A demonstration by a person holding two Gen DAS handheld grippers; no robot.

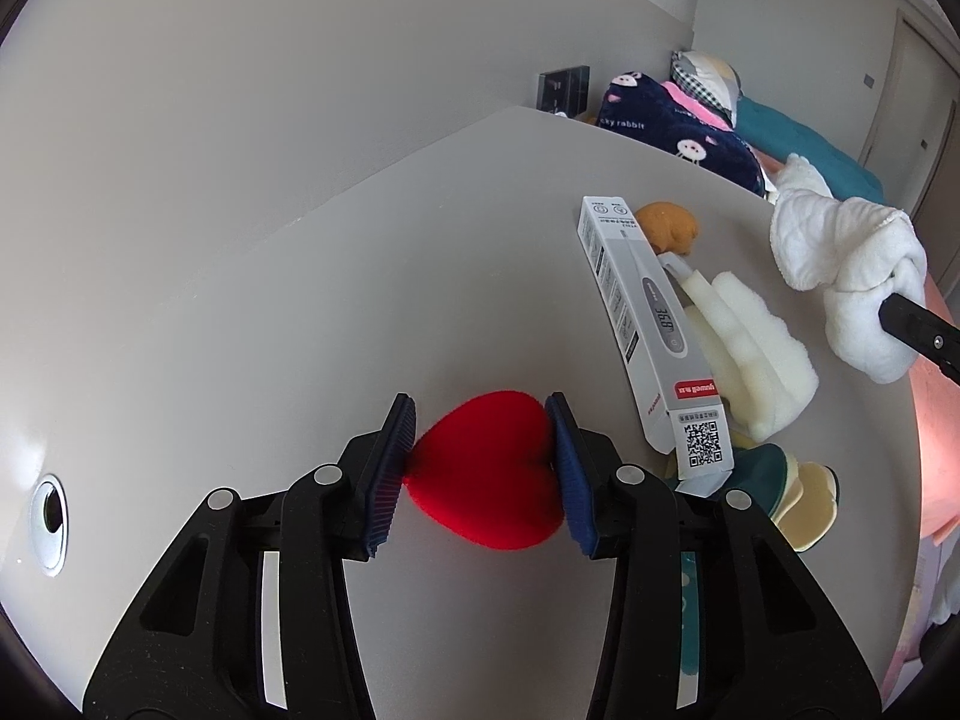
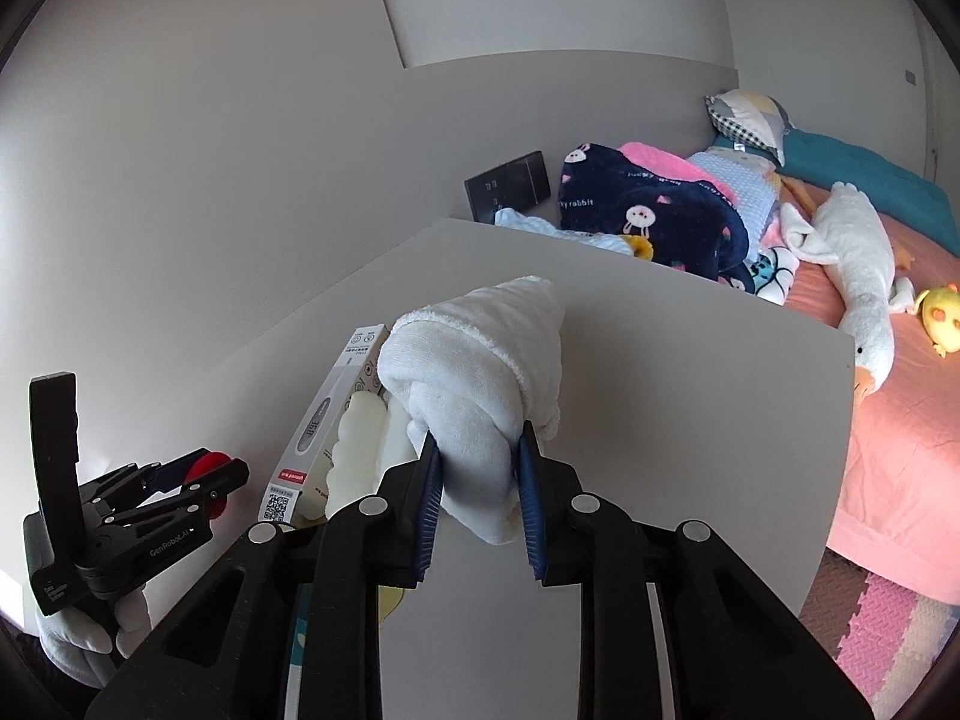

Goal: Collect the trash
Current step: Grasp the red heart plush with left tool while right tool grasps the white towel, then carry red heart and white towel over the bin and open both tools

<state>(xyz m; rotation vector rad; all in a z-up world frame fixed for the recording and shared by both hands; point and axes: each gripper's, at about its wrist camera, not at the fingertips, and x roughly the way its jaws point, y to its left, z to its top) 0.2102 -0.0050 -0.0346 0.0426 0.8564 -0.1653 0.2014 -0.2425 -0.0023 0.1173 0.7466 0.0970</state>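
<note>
A red heart-shaped sponge (image 1: 487,468) lies on the grey table (image 1: 360,300), and my left gripper (image 1: 483,420) is shut on it, both blue pads pressing its sides. My right gripper (image 2: 477,441) is shut on a bunched white cloth (image 2: 474,360), held a little above the table (image 2: 660,420); the same cloth (image 1: 852,276) shows at the right of the left wrist view. A white thermometer box (image 1: 648,324) lies between the two grippers, beside a cream foam piece (image 1: 756,354) and an orange lump (image 1: 666,228). The left gripper (image 2: 210,474) with the red sponge (image 2: 211,465) appears at the lower left of the right wrist view.
A round metal grommet (image 1: 49,525) is set in the table at the left. Green and cream sponges (image 1: 798,492) lie by the box's near end. Beyond the table's far edge stands a bed (image 2: 888,420) with a dark blanket (image 2: 654,210), a plush goose (image 2: 858,276) and pillows.
</note>
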